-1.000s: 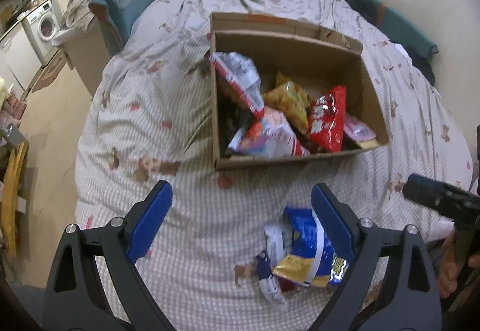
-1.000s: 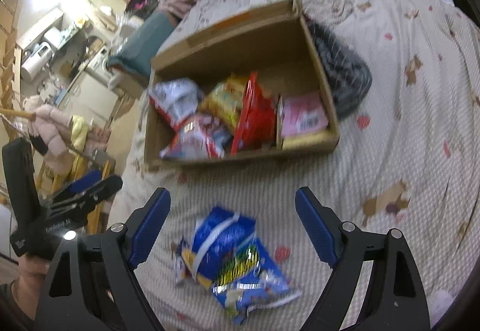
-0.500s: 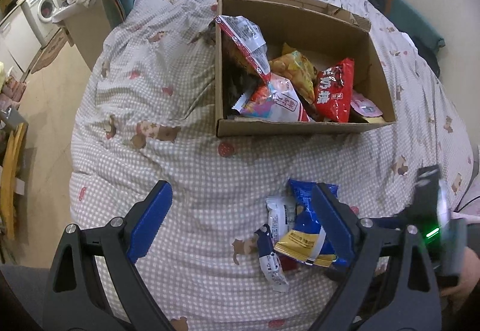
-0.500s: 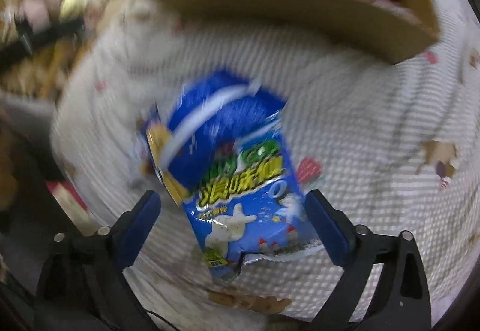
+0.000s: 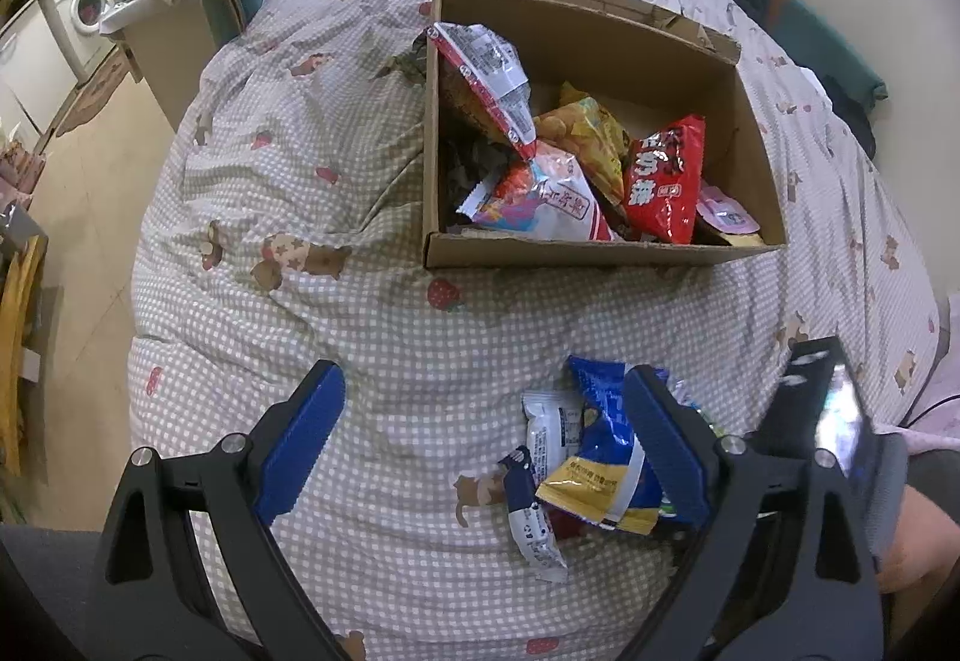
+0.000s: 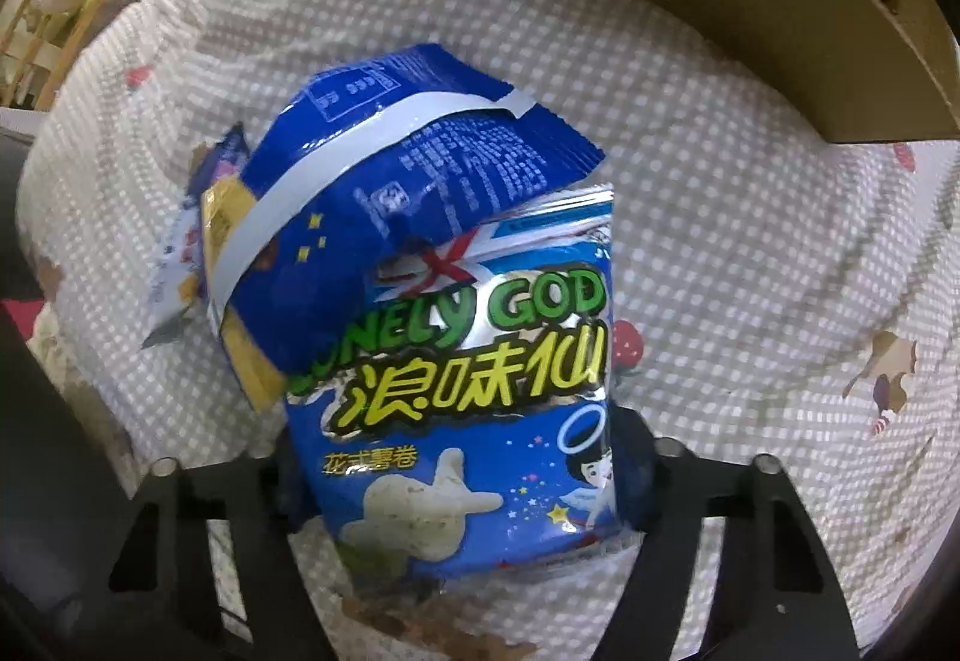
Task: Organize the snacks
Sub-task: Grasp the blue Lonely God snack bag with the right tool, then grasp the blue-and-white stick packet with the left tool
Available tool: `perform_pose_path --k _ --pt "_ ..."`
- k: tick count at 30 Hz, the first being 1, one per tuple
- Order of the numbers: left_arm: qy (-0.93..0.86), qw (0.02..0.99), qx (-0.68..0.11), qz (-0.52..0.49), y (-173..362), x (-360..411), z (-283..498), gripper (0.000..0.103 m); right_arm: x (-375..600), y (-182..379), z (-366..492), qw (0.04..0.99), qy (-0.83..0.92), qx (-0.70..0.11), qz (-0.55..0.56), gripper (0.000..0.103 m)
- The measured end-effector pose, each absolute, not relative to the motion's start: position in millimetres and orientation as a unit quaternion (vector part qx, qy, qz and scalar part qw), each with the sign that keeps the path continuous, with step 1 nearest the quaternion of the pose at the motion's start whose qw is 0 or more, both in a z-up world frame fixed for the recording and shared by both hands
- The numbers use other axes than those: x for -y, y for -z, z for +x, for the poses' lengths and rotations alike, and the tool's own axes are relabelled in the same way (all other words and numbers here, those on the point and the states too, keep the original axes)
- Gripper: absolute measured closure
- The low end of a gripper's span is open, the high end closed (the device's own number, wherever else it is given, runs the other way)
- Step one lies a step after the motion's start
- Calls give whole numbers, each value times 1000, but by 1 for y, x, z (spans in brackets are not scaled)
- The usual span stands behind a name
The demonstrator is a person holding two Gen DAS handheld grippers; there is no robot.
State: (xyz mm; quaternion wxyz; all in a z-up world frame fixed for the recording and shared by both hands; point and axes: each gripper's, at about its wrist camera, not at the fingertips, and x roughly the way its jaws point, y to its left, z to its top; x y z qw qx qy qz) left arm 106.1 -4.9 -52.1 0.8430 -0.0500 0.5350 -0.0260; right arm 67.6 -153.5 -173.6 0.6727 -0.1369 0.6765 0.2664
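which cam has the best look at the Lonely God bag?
Right wrist: the Lonely God bag fills the frame, label legible, between the right gripper pads. Left wrist shows only a sliver behind its own finger.

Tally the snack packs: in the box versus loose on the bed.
Packs in cardboard box: 5
Loose packs on bed: 4, including the Lonely God bag
Total: 9 visible; more may lie hidden underneath.
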Motion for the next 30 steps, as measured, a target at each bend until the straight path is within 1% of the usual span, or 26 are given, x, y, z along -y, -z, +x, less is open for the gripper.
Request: perform_pose_path --k 6,8,13,18,20,22,26,28,29,30 --pt "5 831 -554 -58 64 -2 107 11 196 134 65 725 -228 -644 -88 33" --pt "2 826 -560 -67 68 -4 107 11 212 125 69 747 -188 -632 -83 33" --pt "-8 822 -566 -62 75 -3 107 11 251 113 83 781 -115 -614 -14 33" --pt "-13 808 -585 -68 88 -1 105 11 264 93 81 803 -146 -571 89 33" --pt "-13 801 -593 -75 94 -1 103 12 258 90 81 805 -157 -564 101 33" --pt "-13 791 -606 -84 102 -1 100 14 253 93 80 807 -159 -560 98 33" --pt "-6 758 -642 -118 123 -4 94 27 248 87 92 803 -163 -563 109 33" --pt "0 739 -661 -131 135 -1 92 29 247 90 93 801 -166 -564 110 33" --pt "6 732 -668 -134 139 1 91 31 242 89 94 801 -168 -564 108 33" --pt "12 727 -675 -127 143 6 90 38 241 92 100 801 -169 -565 108 33"
